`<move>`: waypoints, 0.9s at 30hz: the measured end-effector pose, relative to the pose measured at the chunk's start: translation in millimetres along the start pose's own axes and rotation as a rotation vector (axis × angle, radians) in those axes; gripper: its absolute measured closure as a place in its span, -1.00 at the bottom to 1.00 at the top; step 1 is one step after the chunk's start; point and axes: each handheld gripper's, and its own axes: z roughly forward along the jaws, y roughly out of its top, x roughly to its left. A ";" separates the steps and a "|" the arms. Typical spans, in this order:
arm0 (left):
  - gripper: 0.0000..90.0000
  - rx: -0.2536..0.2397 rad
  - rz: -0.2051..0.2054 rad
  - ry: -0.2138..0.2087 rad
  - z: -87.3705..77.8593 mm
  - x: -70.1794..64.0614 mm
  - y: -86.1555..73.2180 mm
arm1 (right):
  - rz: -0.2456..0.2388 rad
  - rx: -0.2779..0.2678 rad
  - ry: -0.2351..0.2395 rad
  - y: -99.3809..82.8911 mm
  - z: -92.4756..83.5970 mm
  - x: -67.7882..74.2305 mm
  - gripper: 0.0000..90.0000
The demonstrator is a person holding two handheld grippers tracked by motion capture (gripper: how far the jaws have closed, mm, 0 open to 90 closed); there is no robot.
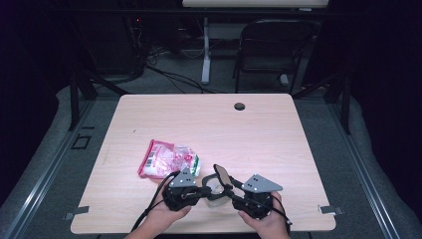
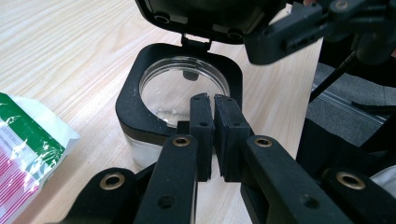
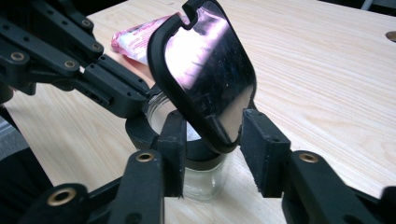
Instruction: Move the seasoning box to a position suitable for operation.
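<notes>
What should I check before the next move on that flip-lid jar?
1. Jar upright on the table: ok.
2. Lid swung open, standing up on its hinge: ok.
3. Right gripper astride the lid: ok. Pads pressing on it: not ok, a gap shows at one pad.
4. Left gripper shut at the jar's near rim: ok. Whether it really pinches the collar: cannot tell.
5. Pouch lying apart from the jar, out of the lid's swing: ok.
</notes>
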 end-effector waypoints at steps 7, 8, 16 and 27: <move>0.92 0.000 0.003 0.000 -0.2 0.0 -0.3 | 0.042 -0.021 -0.002 -0.3 -7.2 -5.8 0.59; 0.92 -0.001 0.003 0.000 -0.2 0.0 -0.3 | 0.048 -0.020 -0.004 -0.3 -8.5 -6.8 0.62; 0.92 -0.001 0.001 -0.003 -0.2 -0.3 -0.6 | 0.094 -0.029 -0.016 -1.8 -14.1 -15.0 0.80; 0.74 -0.029 0.017 0.033 -3.2 -2.5 0.6 | 0.116 -0.007 -0.019 -2.2 -6.9 -16.1 0.74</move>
